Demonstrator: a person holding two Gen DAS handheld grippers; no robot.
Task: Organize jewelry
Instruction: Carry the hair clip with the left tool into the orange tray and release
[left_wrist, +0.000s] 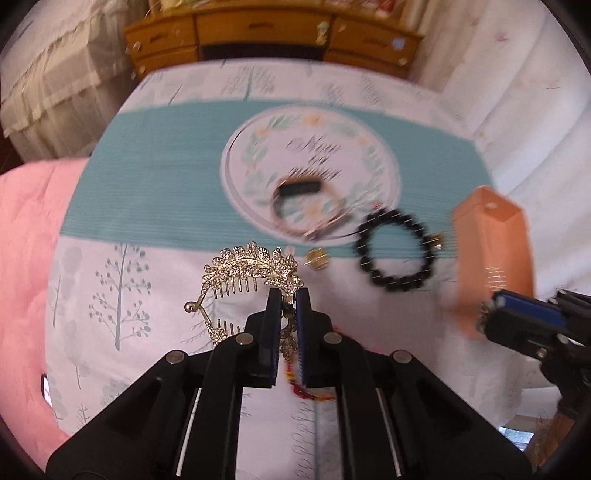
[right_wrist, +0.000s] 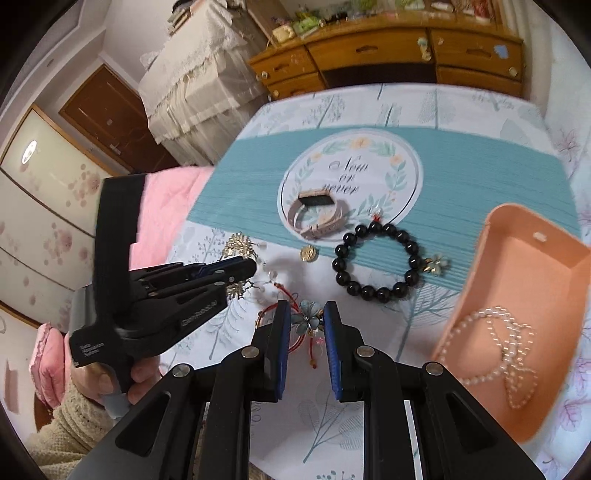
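1. Two tongs are over the bed, both pointing steeply down at the jewelry on the printed cloth (right_wrist: 461, 177).
2. Left tongs (left_wrist: 288, 302): clenched on the right end of the gold comb (left_wrist: 243, 267), which sticks out to the left of the tips with its teeth hanging down.
3. From the right camera, a hand (right_wrist: 107, 384) in a knit sleeve holds those tongs, and bits of the comb show above and below their tips.
4. Right tongs (right_wrist: 306, 314): a blue flower (right_wrist: 308, 318) on a red cord (right_wrist: 273, 308) sits right between the blue pads. It looks gripped, though a sliver of gap shows on each side.
5. Black bead bracelet (right_wrist: 384, 258): flat on the cloth, just past the right tongs, with a small flower charm on its right side.
6. Watch (right_wrist: 317, 214): lying on the round "Now or never" print, just beyond the bracelet.
7. Gold coin (right_wrist: 307, 254): loose on the cloth between watch and bracelet, touching neither.
8. Peach tray (right_wrist: 517, 266): off to the right of the bracelet, open side up.
9. Pearl strand (right_wrist: 491, 343): looped in the near end of the tray.
10. Pink quilt (left_wrist: 29, 240) at the left edge, wooden dresser (right_wrist: 369, 55) at the far end.
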